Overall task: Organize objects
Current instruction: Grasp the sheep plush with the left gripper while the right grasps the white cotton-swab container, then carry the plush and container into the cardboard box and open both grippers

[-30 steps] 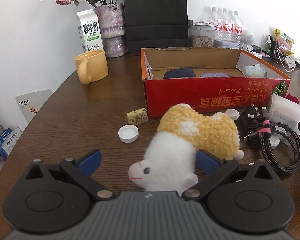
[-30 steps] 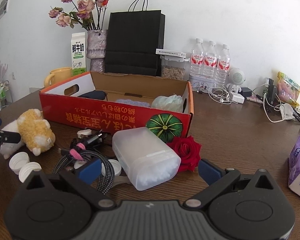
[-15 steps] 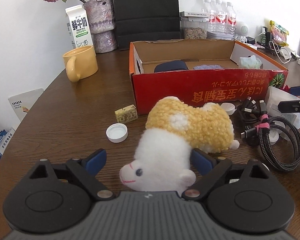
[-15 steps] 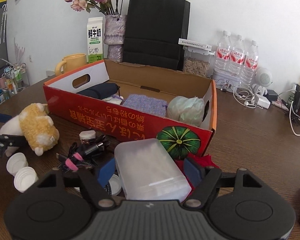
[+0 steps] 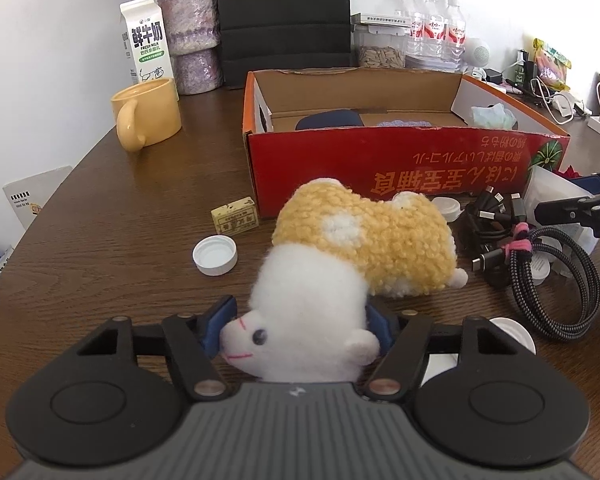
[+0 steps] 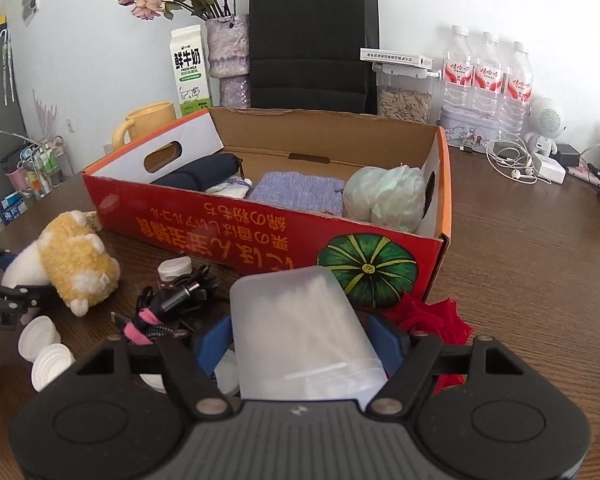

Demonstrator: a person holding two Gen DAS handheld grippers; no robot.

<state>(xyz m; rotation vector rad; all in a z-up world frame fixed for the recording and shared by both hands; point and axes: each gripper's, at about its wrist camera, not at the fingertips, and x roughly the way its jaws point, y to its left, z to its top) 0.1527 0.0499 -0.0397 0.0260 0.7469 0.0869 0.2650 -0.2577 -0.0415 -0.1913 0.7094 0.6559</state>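
Dark wood worktop (image 5: 100,240), white wall behind w/ milk carton (image 5: 146,40), flower vase, black paper bag and water bottles along the back.

Left claw (image 5: 296,322) has just been closing; the plush toy (image 5: 340,248) sits between its blue pads, head end in the jaws, pads touching the white fur both sides, so I read it as gripping the toy. The toy's yellow body stretches ahead of the claw toward the red cardboard box (image 5: 400,156), which lies beyond and slightly right.

Right claw (image 6: 300,340) is clamped on the frosted plastic box (image 6: 300,328), pads on both long sides. Red box (image 6: 260,236) sits straight ahead of it, red fabric rose (image 6: 432,316) just right of the claw, cable bundle (image 6: 168,304) to its left.

Handling, my guess: plush is light and squashy, so pads sink in; it may droop or swing from the head, and a grip nearer mid-body would be steadier. The plastic box is stiff, smooth, prob slippery and light; holding it across the flat sides near the middle is sound.

Views: the right cam shows inside the red box (dark roll, purple cloth, pale green bag) and the left claw's arm beside the plush. The left cam shows the yellow mug (image 5: 148,116), the white cap (image 5: 215,255) and the small yellow block (image 5: 236,216).
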